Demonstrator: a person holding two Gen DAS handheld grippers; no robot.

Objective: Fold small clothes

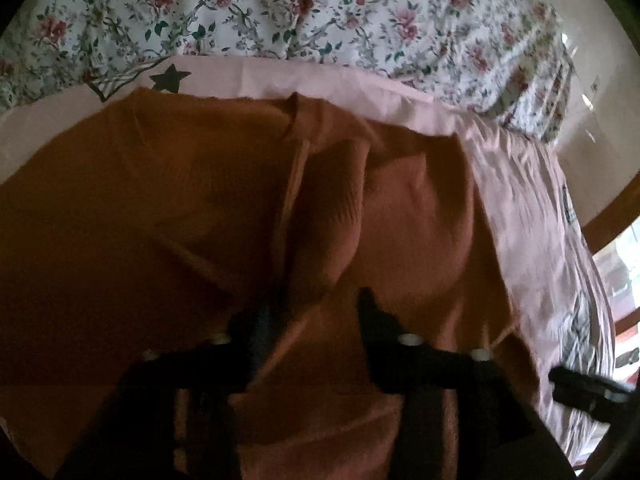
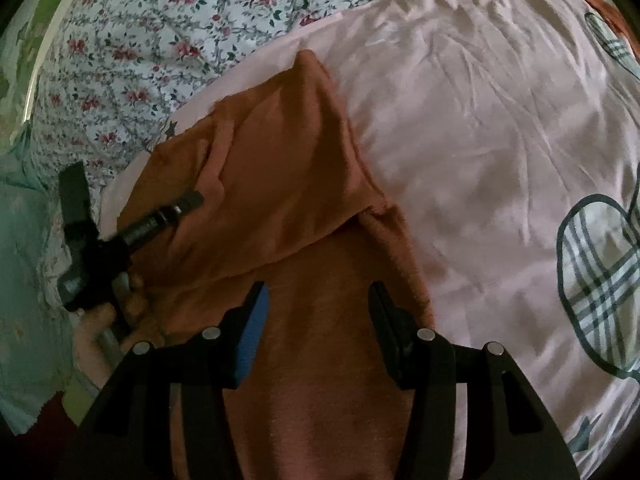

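Two hand-held grippers are over the bed, both low above one orange garment [image 2: 280, 184] that lies spread on a pink sheet [image 2: 480, 128]. From my right hand-held gripper [image 2: 318, 300] I look along its fingers: the blue-padded left finger [image 2: 252, 336] and the black right finger [image 2: 390, 332] stand well apart, released, with the cloth lying flat between and under them and nothing pinched. A flap of the garment is folded over on itself ahead of those fingers, its pointed corner reaching toward the floral quilt [image 2: 152, 40].

My left hand-held gripper [image 1: 316, 320] points forward across the garment [image 1: 200, 200] toward the pink sheet [image 1: 520, 200] and the floral quilt [image 1: 320, 8]. Its fingers sit apart, and a raised ridge of cloth runs up from near the left finger [image 1: 260, 328]; the view is dark and blurred there, so I cannot tell whether any fabric is caught or the jaws are simply loose.

In the right wrist view that left gripper [image 2: 172, 210] shows at the garment's left edge, angled in over the cloth, with my bare hand [image 2: 116, 316] wrapped round its handle
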